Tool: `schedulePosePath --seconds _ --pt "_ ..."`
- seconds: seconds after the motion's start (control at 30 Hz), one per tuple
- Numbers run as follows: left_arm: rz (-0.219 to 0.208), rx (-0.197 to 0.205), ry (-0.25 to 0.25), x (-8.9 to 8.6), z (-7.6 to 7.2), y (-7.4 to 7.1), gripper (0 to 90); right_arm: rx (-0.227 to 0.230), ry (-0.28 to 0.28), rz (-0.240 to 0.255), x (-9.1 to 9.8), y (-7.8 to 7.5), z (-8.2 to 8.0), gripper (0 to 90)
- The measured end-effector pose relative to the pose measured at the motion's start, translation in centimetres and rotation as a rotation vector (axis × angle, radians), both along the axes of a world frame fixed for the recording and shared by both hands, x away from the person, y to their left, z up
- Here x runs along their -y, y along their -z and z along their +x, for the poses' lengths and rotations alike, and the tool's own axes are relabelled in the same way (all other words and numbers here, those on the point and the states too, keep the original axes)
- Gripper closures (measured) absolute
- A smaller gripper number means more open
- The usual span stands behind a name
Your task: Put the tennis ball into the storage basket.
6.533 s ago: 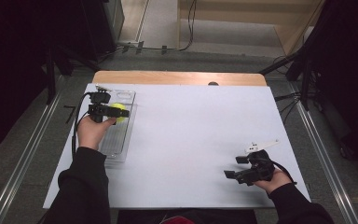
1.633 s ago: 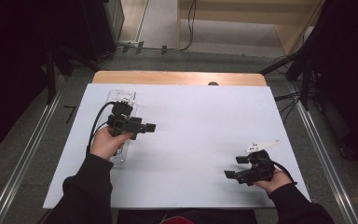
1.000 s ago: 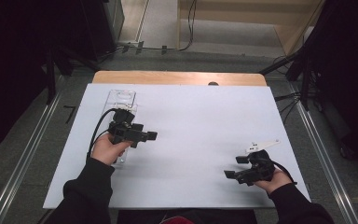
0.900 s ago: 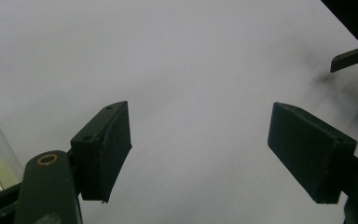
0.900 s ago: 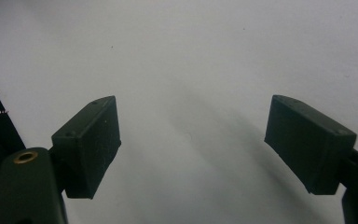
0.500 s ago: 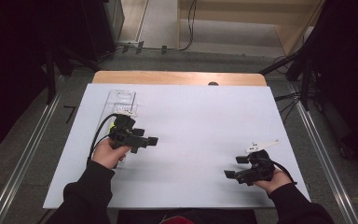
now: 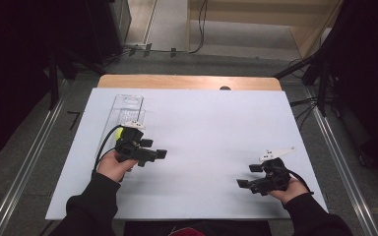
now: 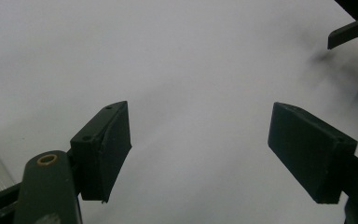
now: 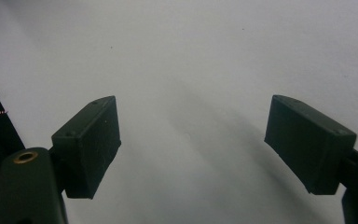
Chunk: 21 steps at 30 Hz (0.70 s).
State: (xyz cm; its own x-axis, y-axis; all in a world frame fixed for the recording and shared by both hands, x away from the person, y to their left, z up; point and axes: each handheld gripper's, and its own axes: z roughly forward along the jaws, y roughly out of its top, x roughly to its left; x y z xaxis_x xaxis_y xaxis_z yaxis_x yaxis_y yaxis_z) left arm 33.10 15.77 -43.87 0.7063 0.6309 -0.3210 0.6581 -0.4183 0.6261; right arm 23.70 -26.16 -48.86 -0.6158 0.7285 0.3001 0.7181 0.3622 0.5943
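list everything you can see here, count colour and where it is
clear plastic tray: one, see-through, far left part of the white sheet, partly behind the left gripper
yellow ball: one, yellow-green, at the tray's near end, mostly hidden by the left gripper
white sheet: one, white, covers most of the table
table: one, light wood, a strip shows at the far edge
left gripper: one, black, near left over bare sheet, jaws apart with nothing between them
right gripper: one, black with a pale top plate, near right over bare sheet, jaws apart and empty
hands: two, in dark sleeves, one on each gripper
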Motion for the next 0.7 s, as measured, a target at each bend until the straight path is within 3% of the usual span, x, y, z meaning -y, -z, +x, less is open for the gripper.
schedulePosePath --seconds 0.33,0.43,0.7 --pt "0.011 0.020 0.021 -0.4 -1.2 0.5 21.7 -0.001 0.002 -0.002 0.0 0.0 0.0 16.0" --pt "-0.005 0.017 0.045 -0.5 -1.5 0.7 21.7 -0.001 0.003 -0.002 0.0 0.0 0.0 16.0" --pt "0.018 0.030 0.084 -0.5 -2.4 1.0 21.7 0.000 0.006 0.000 0.0 0.0 0.0 16.0"
